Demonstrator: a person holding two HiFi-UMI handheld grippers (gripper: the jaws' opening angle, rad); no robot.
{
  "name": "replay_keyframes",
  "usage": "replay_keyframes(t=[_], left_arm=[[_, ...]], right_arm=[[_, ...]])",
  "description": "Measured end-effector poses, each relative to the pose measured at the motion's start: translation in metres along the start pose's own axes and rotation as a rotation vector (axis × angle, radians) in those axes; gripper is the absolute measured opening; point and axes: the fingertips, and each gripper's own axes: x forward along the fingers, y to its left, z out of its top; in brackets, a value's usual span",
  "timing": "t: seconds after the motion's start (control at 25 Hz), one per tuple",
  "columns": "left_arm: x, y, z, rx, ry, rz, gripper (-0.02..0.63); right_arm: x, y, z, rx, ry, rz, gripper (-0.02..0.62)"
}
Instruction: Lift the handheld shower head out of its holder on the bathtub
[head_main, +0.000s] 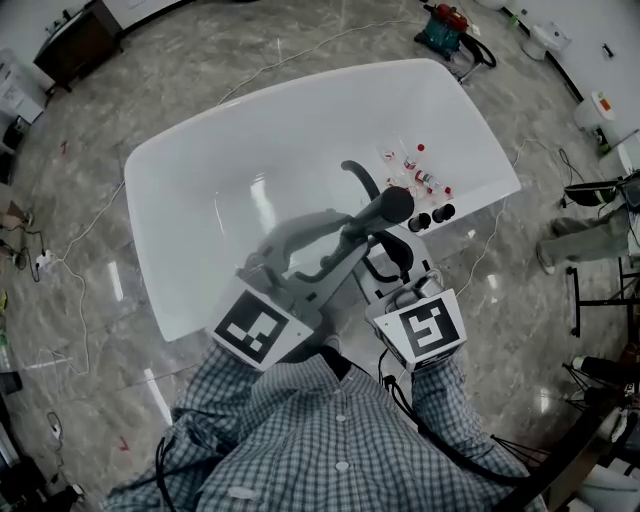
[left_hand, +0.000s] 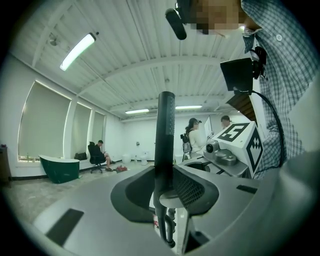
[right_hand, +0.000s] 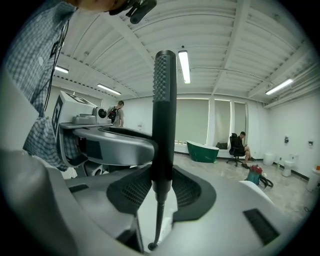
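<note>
Side by side at the person's chest, the grey left gripper (left_hand: 165, 189) and grey right gripper (right_hand: 162, 184) point nearly level, the jaws of each clamped on the slim black shower head handle (right_hand: 164, 100), the checked-sleeved arms (head_main: 225, 395) bent close.

The premises are judged to be a large open test hall fitted out with bathroom fixtures, not a home. A white freestanding bathtub (head_main: 200, 200) is set in the middle of a marble-patterned floor (head_main: 250, 40), across which loose cables (head_main: 70, 265) are run. A green bathtub (right_hand: 202, 151) is placed before tall blinded windows (right_hand: 192, 120), and a toilet (head_main: 547, 38) is noted by the wall. A ribbed industrial ceiling with tube lights (right_hand: 184, 65) is observed. A person is seated on an office chair (right_hand: 235, 150), and a vacuum cleaner (head_main: 445, 28) is left standing.
</note>
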Motion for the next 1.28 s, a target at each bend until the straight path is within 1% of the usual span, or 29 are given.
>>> replay_keyframes(t=[0.24,0.32,0.44,0.6,0.76,0.92,1.12,1.28], left_arm=[[0.003,-0.005,0.031,0.035,-0.037,-0.001,0.094],[0.004,-0.005,0.039,0.044,-0.049,0.001,0.094],[-0.005,0.001,0.052,0.054,-0.074,0.004,0.094],[-0.007,-0.001,0.070,0.077,-0.103,0.008,0.094],[-0.006,-0.004,0.087,0.088,-0.123,0.014,0.094],[-0.008,-0.009,0.102,0.112,-0.149,0.014,0.094],[-0.007,-0.013,0.121,0.122,-0.178,0.017,0.094],[-0.008,-0.013,0.127,0.127,-0.197,0.014,0.094]], right_arm=[[-0.015,-0.009,0.030,0.009,-0.052,-0.021,0.125],[-0.018,-0.012,0.036,0.011,-0.054,-0.025,0.124],[-0.016,-0.008,0.048,0.002,-0.051,-0.031,0.124],[-0.021,-0.008,0.068,-0.015,-0.090,-0.026,0.124],[-0.031,-0.013,0.078,-0.005,-0.088,-0.025,0.124],[-0.039,-0.013,0.092,-0.017,-0.120,-0.026,0.124],[-0.049,-0.018,0.109,-0.031,-0.155,-0.030,0.124],[-0.051,-0.018,0.115,-0.036,-0.167,-0.029,0.124]])
